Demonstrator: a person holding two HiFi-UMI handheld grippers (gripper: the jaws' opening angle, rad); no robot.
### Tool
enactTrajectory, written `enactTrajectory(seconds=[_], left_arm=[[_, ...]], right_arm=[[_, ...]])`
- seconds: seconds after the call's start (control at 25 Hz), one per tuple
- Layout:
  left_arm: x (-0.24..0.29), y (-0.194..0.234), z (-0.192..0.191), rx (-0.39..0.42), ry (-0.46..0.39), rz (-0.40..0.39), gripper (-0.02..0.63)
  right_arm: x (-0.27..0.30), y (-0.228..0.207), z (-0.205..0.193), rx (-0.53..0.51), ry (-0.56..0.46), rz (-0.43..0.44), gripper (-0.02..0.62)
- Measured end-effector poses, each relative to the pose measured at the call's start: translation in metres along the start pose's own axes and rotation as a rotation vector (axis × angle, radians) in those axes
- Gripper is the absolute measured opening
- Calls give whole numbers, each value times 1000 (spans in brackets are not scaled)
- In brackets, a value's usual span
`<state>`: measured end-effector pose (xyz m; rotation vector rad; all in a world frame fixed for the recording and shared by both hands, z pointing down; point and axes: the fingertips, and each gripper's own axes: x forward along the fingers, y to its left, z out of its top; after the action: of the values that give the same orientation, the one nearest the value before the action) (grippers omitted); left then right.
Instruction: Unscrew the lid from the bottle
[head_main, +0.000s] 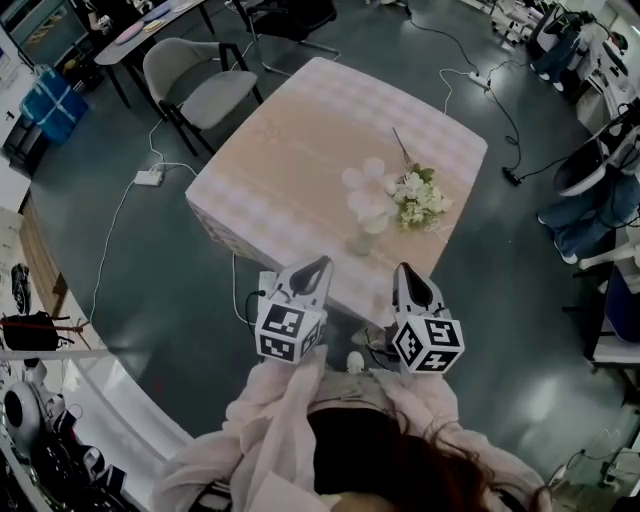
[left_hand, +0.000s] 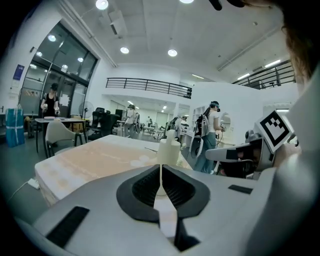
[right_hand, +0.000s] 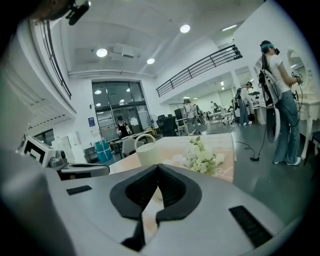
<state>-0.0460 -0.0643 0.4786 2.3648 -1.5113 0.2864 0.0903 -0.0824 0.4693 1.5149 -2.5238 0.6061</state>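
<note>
Left gripper (head_main: 316, 266) and right gripper (head_main: 404, 270) hover at the near edge of the table (head_main: 290, 150), jaws together, empty. Bottle (head_main: 363, 240) stands upright just beyond them, flowers (head_main: 420, 198) beside it.

Ahead of me the desk (head_main: 280, 170) is bare across its left half and far side, so I have open room there. Near its front right edge the bottle (head_main: 362, 238) stands upright, with white flowers (head_main: 420, 198) lying just behind it, crowding that side. A chair (head_main: 195, 85) stands at the far left corner.
</note>
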Motion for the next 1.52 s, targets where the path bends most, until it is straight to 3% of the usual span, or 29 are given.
enactTrajectory(seconds=[0.44,0.88,1.0,1.28,1.52], left_arm=[[42,8,16,93,14,-259,37],[62,17,7,168,45,-461,45],[67,13,0,171,58,-510,155],[80,-3,-24,195,101,-620,292],[101,-4,-23,213,9,-595,344]], right_arm=[[11,-22,3,61,-39,-213,14],[22,-29,2,82,-69,-365,14],[23,-32,3,75,-69,-384,14],[23,-32,2,47,-42,-381,14],[24,-36,-7,48,-4,-374,14]])
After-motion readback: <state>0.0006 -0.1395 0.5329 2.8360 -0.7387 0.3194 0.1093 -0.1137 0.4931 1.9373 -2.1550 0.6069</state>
